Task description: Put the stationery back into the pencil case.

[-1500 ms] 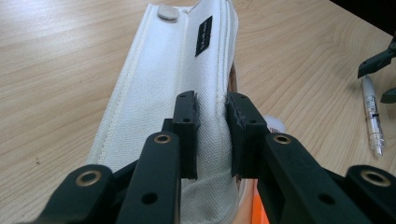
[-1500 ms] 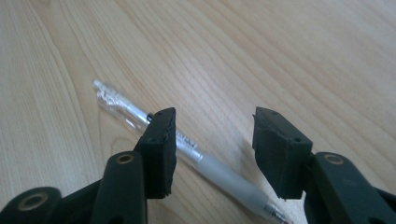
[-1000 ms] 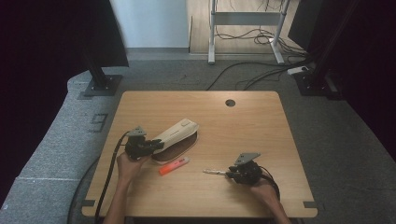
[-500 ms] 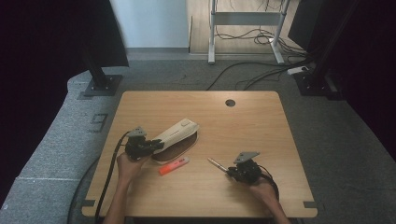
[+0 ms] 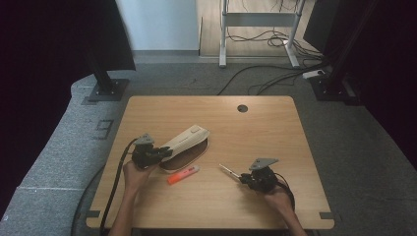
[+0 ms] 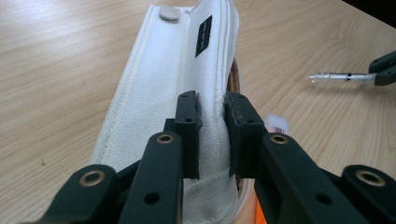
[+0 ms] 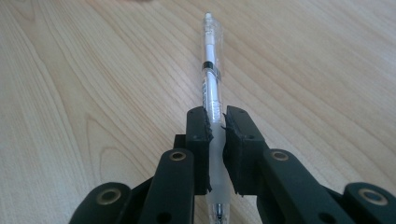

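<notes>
With the pouch [image 6: 177, 88] flap clamped by the left claw [image 6: 212, 116] and a pen [image 7: 211, 84] gripped in the right claw [image 7: 215, 126], the pen is probably to be carried leftward into the pouch.

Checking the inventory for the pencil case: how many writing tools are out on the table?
2. A clear pen clamped in the right tongs, and an orange highlighter lying on the table beside the white pencil case. More may be hidden inside the case.
</notes>
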A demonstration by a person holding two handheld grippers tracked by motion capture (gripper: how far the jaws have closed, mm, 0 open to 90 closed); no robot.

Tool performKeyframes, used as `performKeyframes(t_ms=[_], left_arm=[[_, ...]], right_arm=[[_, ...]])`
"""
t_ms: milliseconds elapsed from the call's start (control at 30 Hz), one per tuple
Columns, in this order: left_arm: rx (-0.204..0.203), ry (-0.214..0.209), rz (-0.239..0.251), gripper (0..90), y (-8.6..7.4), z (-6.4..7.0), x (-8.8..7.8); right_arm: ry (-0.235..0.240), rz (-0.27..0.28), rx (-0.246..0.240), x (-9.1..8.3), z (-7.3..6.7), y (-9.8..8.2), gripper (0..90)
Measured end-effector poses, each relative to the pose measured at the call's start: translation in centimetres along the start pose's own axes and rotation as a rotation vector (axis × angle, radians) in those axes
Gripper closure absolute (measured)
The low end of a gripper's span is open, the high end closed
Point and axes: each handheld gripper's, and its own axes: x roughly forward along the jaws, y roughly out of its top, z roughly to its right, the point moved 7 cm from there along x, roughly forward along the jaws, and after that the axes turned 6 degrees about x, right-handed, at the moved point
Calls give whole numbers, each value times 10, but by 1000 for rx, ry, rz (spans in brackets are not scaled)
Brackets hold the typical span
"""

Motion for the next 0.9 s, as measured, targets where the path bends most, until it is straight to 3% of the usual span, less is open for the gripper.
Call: performKeyframes(t_ms=[400, 900], left_arm=[[-6, 1, 7, 769, 1, 0, -1], [-16, 1, 14, 771, 2, -1, -2]], right_arm=[[6, 32, 1, -6, -1, 18, 787], [18, 52, -19, 1, -3, 46, 787]])
